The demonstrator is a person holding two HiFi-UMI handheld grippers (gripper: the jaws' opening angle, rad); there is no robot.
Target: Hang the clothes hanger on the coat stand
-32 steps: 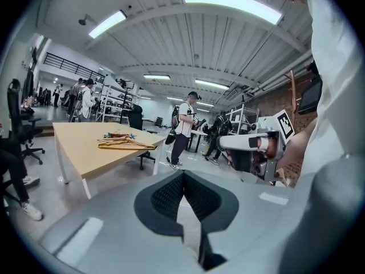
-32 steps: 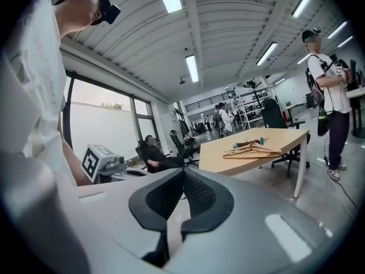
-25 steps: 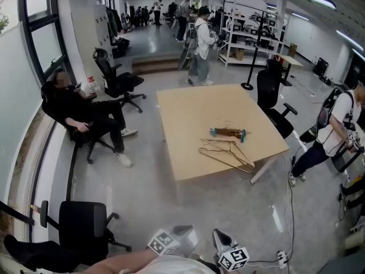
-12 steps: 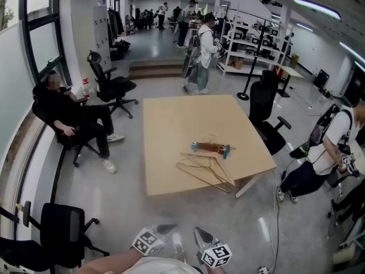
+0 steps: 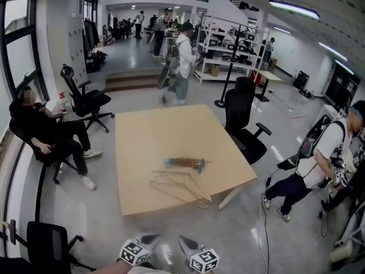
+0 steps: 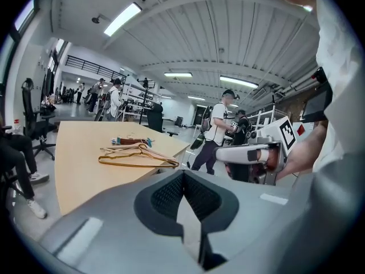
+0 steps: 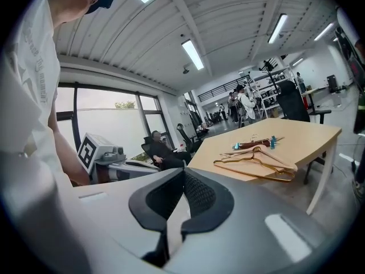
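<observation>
Busy workshop, head view: hangers lie heaped near the surface's front edge, handy for grabbing, with the coat stand well beyond. Left gripper view: left tool pressed together, empty. Right gripper view: right tool likewise, nothing picked up yet.

Left gripper and right gripper sit side by side, apart, at the bottom centre of the head view, tips pointing up-frame. In each gripper view the jaws meet at centre frame, pads together, nothing between them. The right forearm is bare.
</observation>
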